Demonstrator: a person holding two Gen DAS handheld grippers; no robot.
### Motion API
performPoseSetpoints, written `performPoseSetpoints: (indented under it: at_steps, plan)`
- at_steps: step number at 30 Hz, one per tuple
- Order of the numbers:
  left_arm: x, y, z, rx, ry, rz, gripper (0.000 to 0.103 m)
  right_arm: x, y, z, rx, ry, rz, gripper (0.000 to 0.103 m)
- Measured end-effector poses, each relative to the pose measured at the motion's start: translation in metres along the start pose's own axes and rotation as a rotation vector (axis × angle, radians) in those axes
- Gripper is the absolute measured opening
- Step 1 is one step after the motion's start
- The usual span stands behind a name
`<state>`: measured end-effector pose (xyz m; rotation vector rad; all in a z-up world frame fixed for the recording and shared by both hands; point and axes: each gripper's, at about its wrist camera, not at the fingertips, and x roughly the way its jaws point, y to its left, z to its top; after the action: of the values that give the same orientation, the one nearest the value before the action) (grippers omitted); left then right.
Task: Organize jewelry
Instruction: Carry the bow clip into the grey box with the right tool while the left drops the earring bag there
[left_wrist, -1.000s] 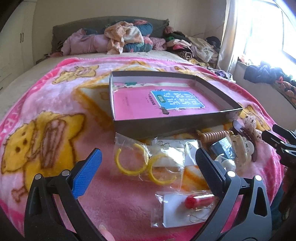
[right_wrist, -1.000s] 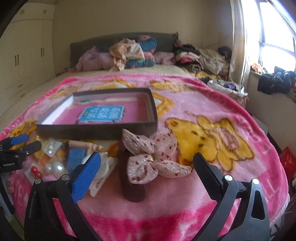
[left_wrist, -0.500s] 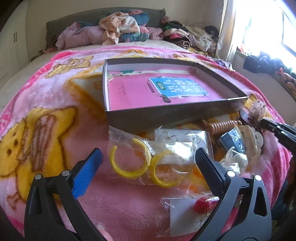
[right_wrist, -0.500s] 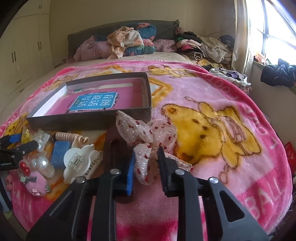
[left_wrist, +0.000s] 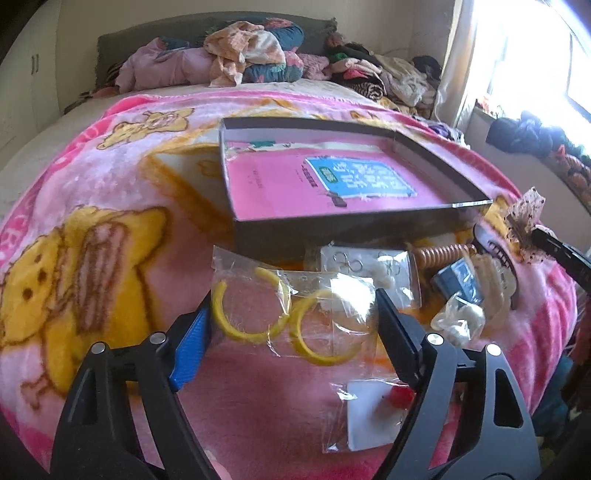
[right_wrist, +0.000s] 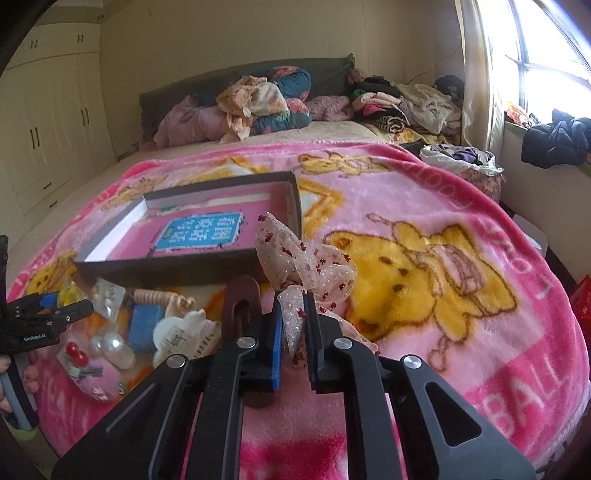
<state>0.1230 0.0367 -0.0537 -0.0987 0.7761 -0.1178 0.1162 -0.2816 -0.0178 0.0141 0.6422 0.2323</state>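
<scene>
Here the box (left_wrist: 332, 225) holds no jewelry; right gripper (right_wrist: 293, 332) clamps the bow clip (right_wrist: 306, 266), left gripper (left_wrist: 291, 325) closes around the bagged hoops (left_wrist: 280, 314), not yet pinched.

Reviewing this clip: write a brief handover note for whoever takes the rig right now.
Right gripper: shut on the ribbon of the bow hair clip, just in front of the box.
Left gripper: jaws closing around the bagged yellow hoop earrings, pads not yet pressing.
Done: nothing; the box holds only its pink printed liner.
Left: box the bow clip, hoops, red earring card, white claw clip, pearls and the rest.
</scene>
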Motion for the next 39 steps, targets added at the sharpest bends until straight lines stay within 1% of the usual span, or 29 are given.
performPoseSetpoints:
  at_steps: [9,14,17,20,26,33,39]
  plan:
    - [-0.018,0.008,0.021,-0.039,-0.078,-0.005,0.072,-0.005,0.005,0.019,0.006,-0.033,0.033,0.01]
    - [-0.015,0.006,0.038,-0.05,-0.115,-0.006,0.072,-0.002,0.013,0.03,-0.004,-0.047,0.047,0.01]
    - [-0.014,0.001,0.05,-0.041,-0.145,-0.007,0.072,0.002,0.019,0.036,-0.013,-0.05,0.058,0.01]
    - [-0.009,-0.002,0.059,-0.028,-0.158,0.0,0.072,0.007,0.025,0.041,-0.027,-0.051,0.064,0.01]
    - [0.008,-0.009,0.074,-0.017,-0.149,-0.01,0.072,0.019,0.036,0.053,-0.048,-0.044,0.069,0.01]
    - [0.029,-0.01,0.079,-0.012,-0.11,-0.021,0.072,0.035,0.048,0.065,-0.081,-0.031,0.079,0.01]
    - [0.042,-0.019,0.08,0.031,-0.083,-0.028,0.072,0.051,0.052,0.074,-0.097,-0.013,0.075,0.01]
